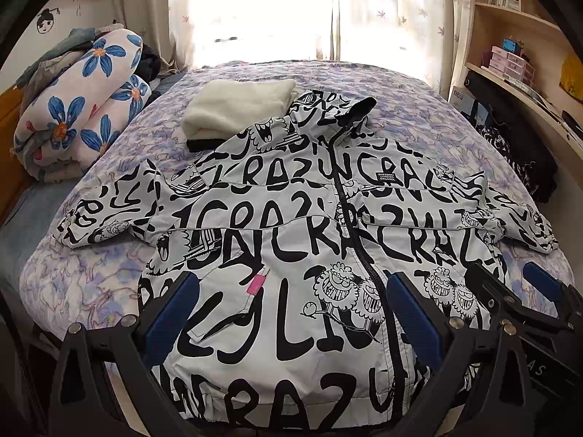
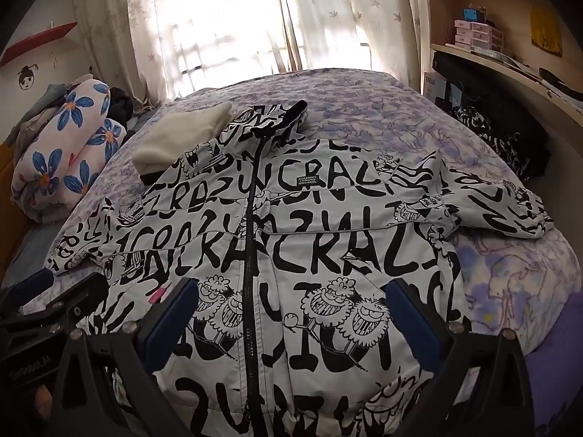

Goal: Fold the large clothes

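One jacket [image 1: 291, 240], white with black graffiti lettering and cartoon faces, spread front-up on the bed [image 1: 419, 123]. Smooth, slightly crinkled shell fabric. One black zipper [image 1: 349, 218] closed down the middle; collar [image 1: 349, 109] standing up at the far end. Two sleeves out to the sides, each bent back toward the body. One small pink tab [image 1: 257, 284] on the front panel; one small black label [image 1: 386, 176] on the chest. Hem nearest the cameras.

Bedspread quilted, pale purple with a marbled print. One folded cream garment [image 1: 237, 105], fleecy, at the far left of the bed, just beside the jacket's shoulder. One rolled quilt [image 1: 83, 109] with blue flowers, left of the bed. Sheer patterned curtains [image 1: 364, 11] behind, strongly backlit. Wooden shelves [image 1: 517, 32] at right, holding small boxes.

Two tools, black frames with blue finger pads. Left tool [image 1: 291, 313]: fingers spread wide apart, gripping nothing, low over the jacket's front left of the zipper. Right tool [image 2: 291, 313]: fingers likewise spread wide, holding nothing, over the zipper and the lower right panel. Contact with the cloth not discernible for either. Side by side, near each other, each visible at the edge of the other's view.
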A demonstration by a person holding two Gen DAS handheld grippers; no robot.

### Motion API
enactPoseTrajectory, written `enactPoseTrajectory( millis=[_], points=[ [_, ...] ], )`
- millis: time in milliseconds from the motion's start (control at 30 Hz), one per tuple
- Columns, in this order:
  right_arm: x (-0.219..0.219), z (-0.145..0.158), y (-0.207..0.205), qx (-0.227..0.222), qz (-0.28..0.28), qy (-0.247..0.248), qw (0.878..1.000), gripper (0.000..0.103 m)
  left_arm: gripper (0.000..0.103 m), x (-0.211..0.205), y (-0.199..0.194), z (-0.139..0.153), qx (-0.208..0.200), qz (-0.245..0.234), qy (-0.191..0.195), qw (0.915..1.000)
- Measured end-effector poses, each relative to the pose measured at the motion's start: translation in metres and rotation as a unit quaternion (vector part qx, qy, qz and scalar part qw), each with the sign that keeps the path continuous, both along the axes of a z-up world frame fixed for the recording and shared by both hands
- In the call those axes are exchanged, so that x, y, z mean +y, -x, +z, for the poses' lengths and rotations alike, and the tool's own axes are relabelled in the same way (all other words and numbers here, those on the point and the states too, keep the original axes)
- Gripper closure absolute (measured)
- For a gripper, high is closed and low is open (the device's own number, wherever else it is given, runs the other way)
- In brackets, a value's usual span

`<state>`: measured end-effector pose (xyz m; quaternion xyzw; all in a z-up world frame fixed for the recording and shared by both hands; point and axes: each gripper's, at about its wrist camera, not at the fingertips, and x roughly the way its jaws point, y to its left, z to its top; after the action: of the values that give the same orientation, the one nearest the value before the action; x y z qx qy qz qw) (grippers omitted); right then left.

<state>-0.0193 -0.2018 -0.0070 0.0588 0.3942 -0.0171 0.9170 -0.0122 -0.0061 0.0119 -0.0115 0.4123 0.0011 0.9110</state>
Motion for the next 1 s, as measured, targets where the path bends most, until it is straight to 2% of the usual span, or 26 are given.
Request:
enactPoseTrajectory(
  millis=[1000],
  points=[
    [0.004, -0.003, 0.0, 0.004, 0.0, 0.003, 1.0, 0.0, 0.001, 0.004, 0.006, -0.015, 0.014, 0.003, 0.009, 0.9999]
  ],
)
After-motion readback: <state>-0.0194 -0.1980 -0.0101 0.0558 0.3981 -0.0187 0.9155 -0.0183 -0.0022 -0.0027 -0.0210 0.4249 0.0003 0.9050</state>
